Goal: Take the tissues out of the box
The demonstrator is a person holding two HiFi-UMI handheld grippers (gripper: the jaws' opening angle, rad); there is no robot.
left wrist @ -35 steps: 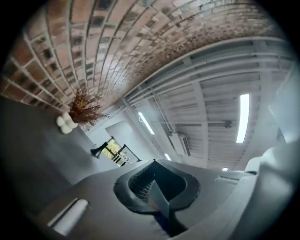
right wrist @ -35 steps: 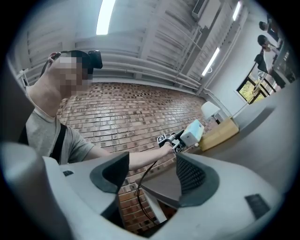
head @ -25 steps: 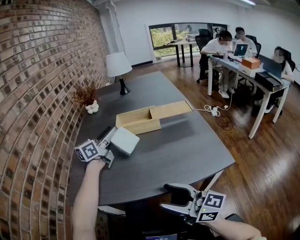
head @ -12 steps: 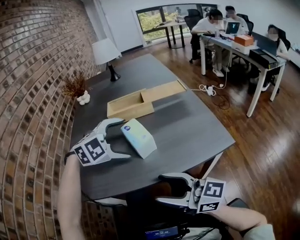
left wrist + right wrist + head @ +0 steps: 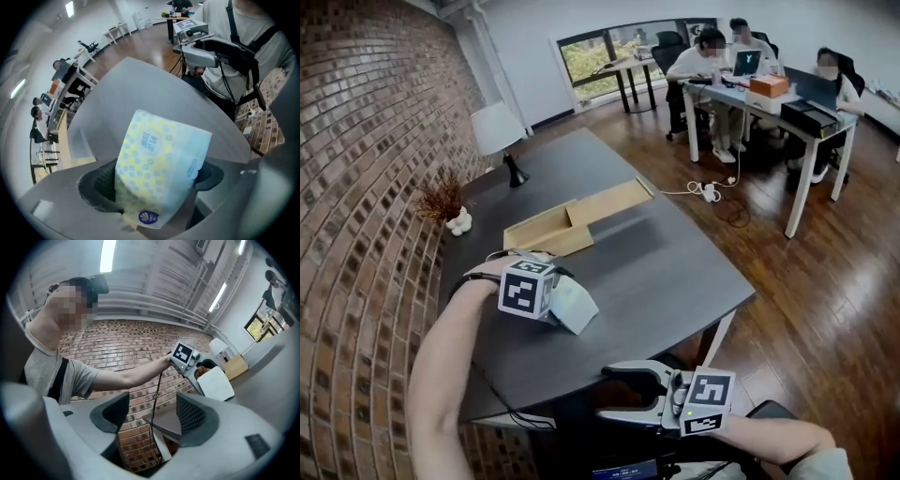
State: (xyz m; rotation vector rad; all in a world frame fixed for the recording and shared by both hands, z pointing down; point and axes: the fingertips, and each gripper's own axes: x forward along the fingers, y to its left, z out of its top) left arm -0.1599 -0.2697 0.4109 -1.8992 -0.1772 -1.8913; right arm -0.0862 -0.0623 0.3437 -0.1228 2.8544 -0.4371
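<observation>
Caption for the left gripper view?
Left gripper, jaws just closing, pinches a pale dotted tissue pack over grey table.

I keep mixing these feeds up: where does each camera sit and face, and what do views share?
Head view: on the person's head, facing down at the table; left gripper, right gripper, both forearms show.
Left gripper view: on that gripper, looking down its fingers, which were just closing on the tissue pack between them; person's torso behind.
Right gripper view: on that gripper, off the table edge, facing the brick wall; left arm, own open fingers show.
Shared: tissue pack and left gripper, in all three.
</observation>
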